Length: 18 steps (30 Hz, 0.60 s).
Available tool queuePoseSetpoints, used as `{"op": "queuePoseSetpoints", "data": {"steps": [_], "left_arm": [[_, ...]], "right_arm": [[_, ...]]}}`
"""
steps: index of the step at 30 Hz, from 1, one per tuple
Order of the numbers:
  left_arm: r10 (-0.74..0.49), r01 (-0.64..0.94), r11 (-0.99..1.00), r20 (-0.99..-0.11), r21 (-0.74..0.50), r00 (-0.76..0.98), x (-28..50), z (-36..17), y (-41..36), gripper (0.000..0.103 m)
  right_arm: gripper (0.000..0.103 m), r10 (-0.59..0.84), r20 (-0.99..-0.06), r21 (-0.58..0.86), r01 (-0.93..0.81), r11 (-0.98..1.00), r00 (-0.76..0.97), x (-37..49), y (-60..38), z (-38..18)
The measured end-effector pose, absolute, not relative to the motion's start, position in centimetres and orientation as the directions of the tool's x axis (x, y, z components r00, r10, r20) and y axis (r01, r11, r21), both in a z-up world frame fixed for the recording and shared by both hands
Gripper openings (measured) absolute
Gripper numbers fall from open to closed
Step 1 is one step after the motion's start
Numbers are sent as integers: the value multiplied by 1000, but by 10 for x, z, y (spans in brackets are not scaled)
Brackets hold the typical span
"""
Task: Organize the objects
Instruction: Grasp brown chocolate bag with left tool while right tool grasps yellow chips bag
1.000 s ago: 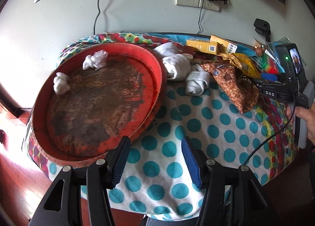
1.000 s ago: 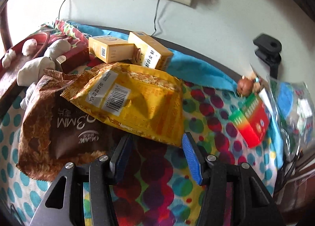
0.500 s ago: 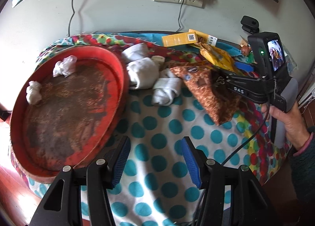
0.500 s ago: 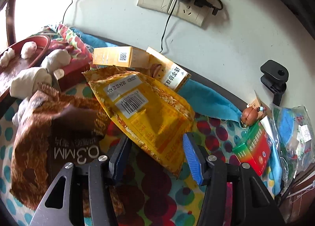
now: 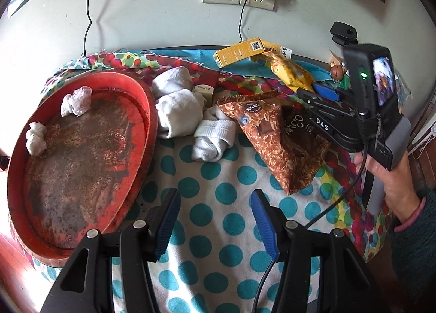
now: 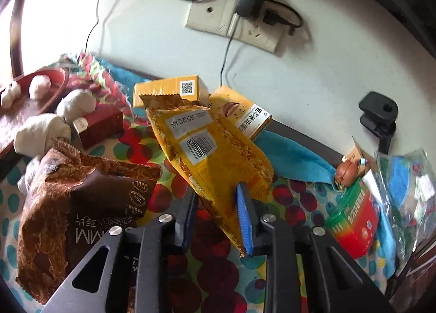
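My right gripper (image 6: 215,217) is closing its jaws on the lower end of a yellow snack bag (image 6: 212,149), and the pads pinch it. The bag stands tilted up off the cloth. In the left wrist view the same yellow bag (image 5: 288,73) sticks out ahead of the right gripper's fingers (image 5: 325,91). A brown snack bag (image 5: 275,141) lies beside it on the dotted cloth. My left gripper (image 5: 215,220) hangs open over the polka-dot cloth with nothing between its fingers. A worn red round tray (image 5: 147,111) at the left holds two crumpled white wads (image 5: 76,97).
Rolled white socks (image 5: 179,114) lie between the tray and the brown bag. Two yellow boxes (image 6: 169,88) and a maroon box (image 6: 100,125) sit near the wall. A red-green box (image 6: 354,220) and plastic packets lie at the right. A hand (image 5: 387,176) holds the right gripper.
The right gripper's jaws have closed from wide apart onto the yellow bag, whose far end has risen. The left gripper's view shifted right, so the tray sits further left.
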State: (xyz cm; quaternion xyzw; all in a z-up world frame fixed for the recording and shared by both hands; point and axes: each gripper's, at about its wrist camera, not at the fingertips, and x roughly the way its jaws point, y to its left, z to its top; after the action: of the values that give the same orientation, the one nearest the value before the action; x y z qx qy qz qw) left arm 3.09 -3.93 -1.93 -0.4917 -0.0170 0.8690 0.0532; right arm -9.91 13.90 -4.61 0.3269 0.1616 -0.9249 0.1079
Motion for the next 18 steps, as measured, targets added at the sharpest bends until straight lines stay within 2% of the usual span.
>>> {"op": "queuePoseSetpoints", "data": {"steps": [6, 18], "left_arm": [[162, -76, -987, -848, -144, -504, 25, -23, -33, 59], [340, -84, -936, -812, -343, -474, -3, -31, -20, 61]], "right_arm": [[14, -124, -588, -118, 237, -964, -799, -89, 166, -33], [13, -149, -591, -27, 204, -979, -793, -81, 187, -33]]}}
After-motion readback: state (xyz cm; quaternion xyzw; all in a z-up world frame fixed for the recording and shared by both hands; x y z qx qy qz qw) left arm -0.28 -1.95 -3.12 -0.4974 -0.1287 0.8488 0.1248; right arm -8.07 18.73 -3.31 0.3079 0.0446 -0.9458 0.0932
